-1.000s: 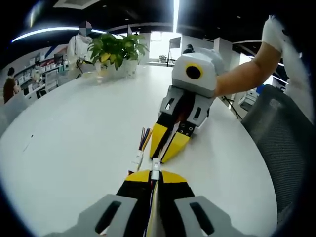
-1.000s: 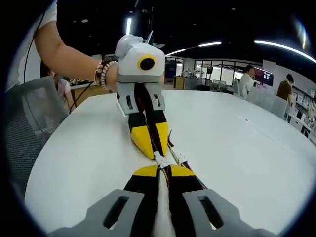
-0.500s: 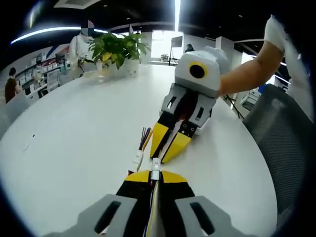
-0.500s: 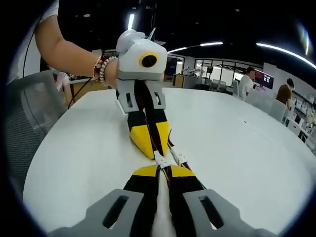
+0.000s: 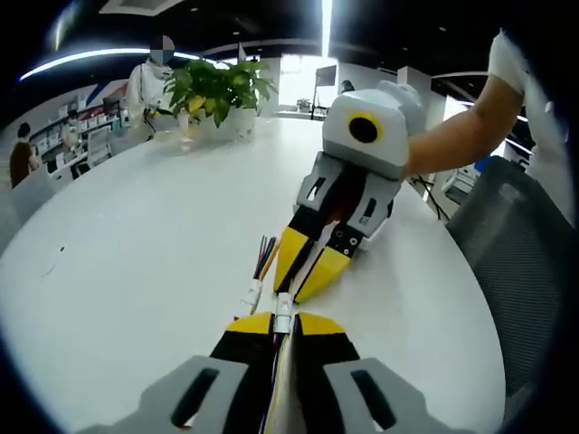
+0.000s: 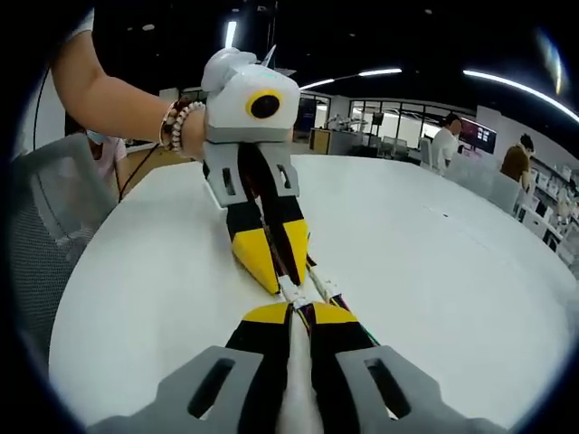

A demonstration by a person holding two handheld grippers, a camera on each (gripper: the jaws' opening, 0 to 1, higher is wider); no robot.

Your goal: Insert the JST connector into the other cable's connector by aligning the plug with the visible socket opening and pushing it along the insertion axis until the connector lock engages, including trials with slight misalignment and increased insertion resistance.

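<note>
- My left gripper [image 5: 283, 318] has its yellow-tipped black jaws pinched together on a small white JST connector [image 5: 284, 304], whose wires run back between them.
- My right gripper [image 6: 291, 310] is likewise clamped, its jaws closed on the mating small white connector on the other cable [image 6: 288, 290].
- In both views the two grippers meet nose to nose, and the white housings sit touching end to end in line between the tips.
- I judge alignment done and insertion under way or nearly complete; I cannot tell whether the lock has engaged.
- What remains, I think, is a final push along the axis and a check of the latch.
- A loose spare cable with a white plug and coloured wires [image 5: 258, 276] lies just beside the joint.
- All this sits towards the near edge of the round white table [image 5: 136, 235], with a green potted plant [image 5: 215, 89] at the far edge.
</note>
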